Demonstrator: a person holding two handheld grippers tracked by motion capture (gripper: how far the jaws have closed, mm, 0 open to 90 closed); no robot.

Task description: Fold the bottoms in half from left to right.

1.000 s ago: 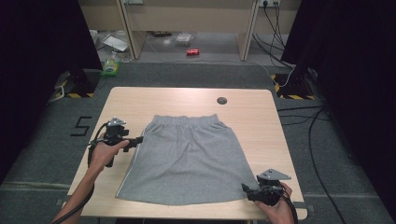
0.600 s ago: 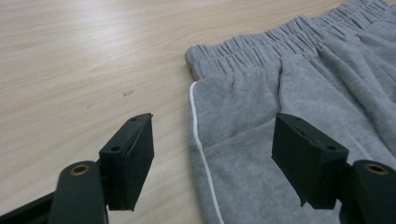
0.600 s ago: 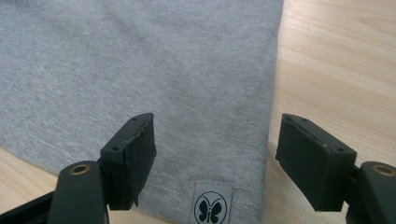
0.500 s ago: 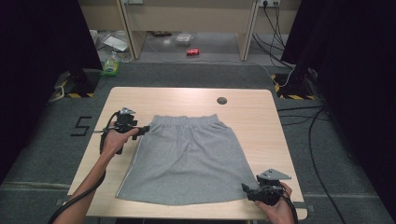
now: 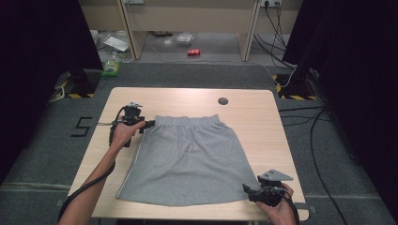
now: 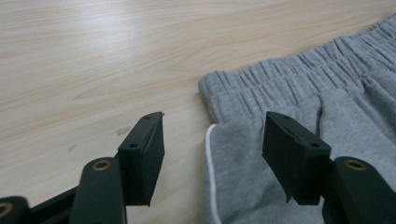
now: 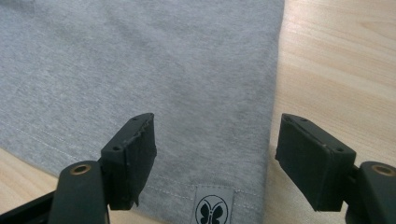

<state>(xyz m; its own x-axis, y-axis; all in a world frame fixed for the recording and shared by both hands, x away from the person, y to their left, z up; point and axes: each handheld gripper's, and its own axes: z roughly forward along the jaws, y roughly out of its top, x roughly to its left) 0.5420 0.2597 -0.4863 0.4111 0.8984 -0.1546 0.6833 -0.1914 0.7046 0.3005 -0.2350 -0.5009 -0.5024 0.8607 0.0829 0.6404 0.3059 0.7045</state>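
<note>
We see a grey skirt (image 5: 187,159) lying flat on the wooden worktop (image 5: 263,117), its gathered waistband (image 5: 187,123) toward the far edge and its wide hem toward the near edge. It fills most of the middle, leaving bare wood along the left and right edges and a broad strip at the far edge.

Our left gripper (image 5: 149,124) sits at the waistband's left corner, well in from the worktop's left edge. In the left gripper view the left gripper (image 6: 212,154) has its jaws parted, and they have just been closing; the skirt's corner, with its elastic waistband (image 6: 299,74) and a white piping line (image 6: 208,163) down the side seam, lies between them. The right-hand pad stands over the cloth and the other over bare wood, and neither presses on the fabric.

Our right gripper (image 5: 248,190) rests near the worktop's near right corner, just beside the hem's right corner. In the right gripper view the right gripper (image 7: 215,149) is wide apart, holding nothing; the hem corner lies between the jaws with a small grey label (image 7: 214,207) bearing a black butterfly at the edge of the cloth.

A small dark round spot (image 5: 223,101) sits near the far edge, apart from the skirt
</note>
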